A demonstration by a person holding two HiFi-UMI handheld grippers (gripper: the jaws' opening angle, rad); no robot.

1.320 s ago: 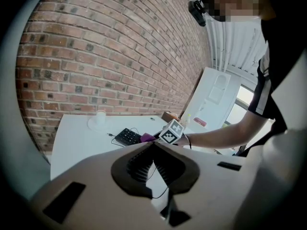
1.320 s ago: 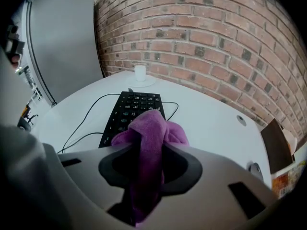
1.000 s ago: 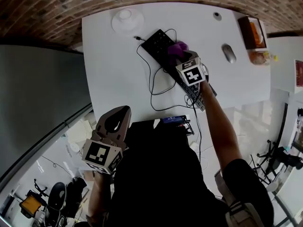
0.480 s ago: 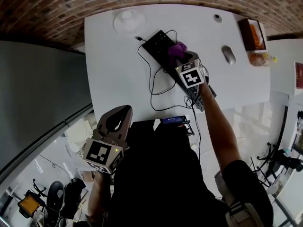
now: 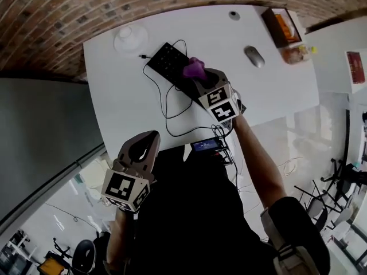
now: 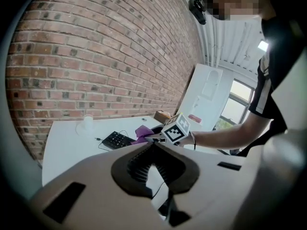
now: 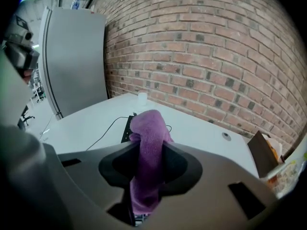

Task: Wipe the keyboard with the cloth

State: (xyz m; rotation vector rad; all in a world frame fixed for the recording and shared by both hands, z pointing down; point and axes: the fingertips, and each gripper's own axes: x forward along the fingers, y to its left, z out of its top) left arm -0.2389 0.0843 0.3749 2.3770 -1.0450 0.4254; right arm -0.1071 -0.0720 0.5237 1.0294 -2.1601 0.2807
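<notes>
Brick, red-brown, makes up the wall (image 5: pixel 69 16) behind everything you face; a tall grey cabinet (image 7: pixel 72 61) stands against it at the left of the right gripper view. Below the wall lies the white table (image 5: pixel 132 107), the widest thing you have in reach. On it the black keyboard (image 5: pixel 163 59) lies at a slant, one end towards the wall and the other under your right forearm; its thin black cable (image 5: pixel 172 105) loops over the bare tabletop on the near side.

Your right gripper (image 7: pixel 149 150) is over the middle of the keyboard; its jaws are clamped on the purple cloth (image 7: pixel 148 128), which sticks out past the tips in a rumpled fold and hangs down between the pads; whether the cloth touches the keys you cannot tell from here.

Your left gripper (image 6: pixel 153 147) hangs off the table's near edge, beside your body and well apart from the keyboard; its tips meet, with nothing between them.

Smaller things stand apart from the keyboard: an open brown box (image 5: pixel 279 26) at the far right corner; a white dish (image 5: pixel 129 37) by the far left corner; a grey mouse (image 5: pixel 254 56) to the keyboard's right; a small dark device (image 5: pixel 206 145) at the near edge.
</notes>
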